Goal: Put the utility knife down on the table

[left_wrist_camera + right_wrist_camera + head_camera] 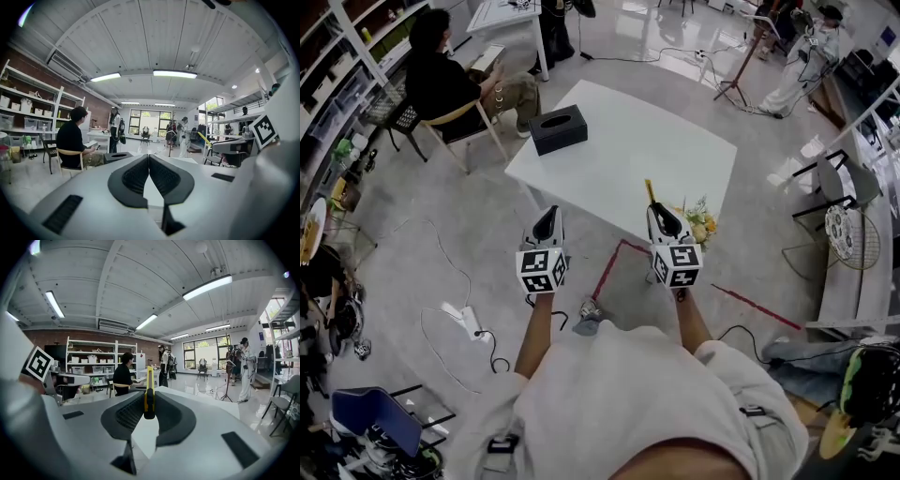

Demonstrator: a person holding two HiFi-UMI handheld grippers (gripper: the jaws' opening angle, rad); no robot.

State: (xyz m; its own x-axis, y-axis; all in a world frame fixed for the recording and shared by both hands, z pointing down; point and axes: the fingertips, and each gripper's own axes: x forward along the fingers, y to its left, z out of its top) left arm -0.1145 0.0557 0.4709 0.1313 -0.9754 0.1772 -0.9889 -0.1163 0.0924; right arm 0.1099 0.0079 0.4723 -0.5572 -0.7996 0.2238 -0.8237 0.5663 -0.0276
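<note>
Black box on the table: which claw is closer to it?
Left. The left claw points nearly straight at the black box; the right claw, gripping the utility knife, sits farther right.

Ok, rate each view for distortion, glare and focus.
Head view: wide-angle bending at the edges, glare on the glossy floor, white table evenly lit. Left gripper view: fisheye with black corners, ceiling lights blown out above the shut left claw. Right gripper view: same fisheye, utility knife in the right claw sharp.

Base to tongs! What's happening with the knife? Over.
Left tongs shut, empty. Right tongs shut on utility knife, held in the air by white table, not down yet. Black tissue box at far corner, flowers beside right tongs.
</note>
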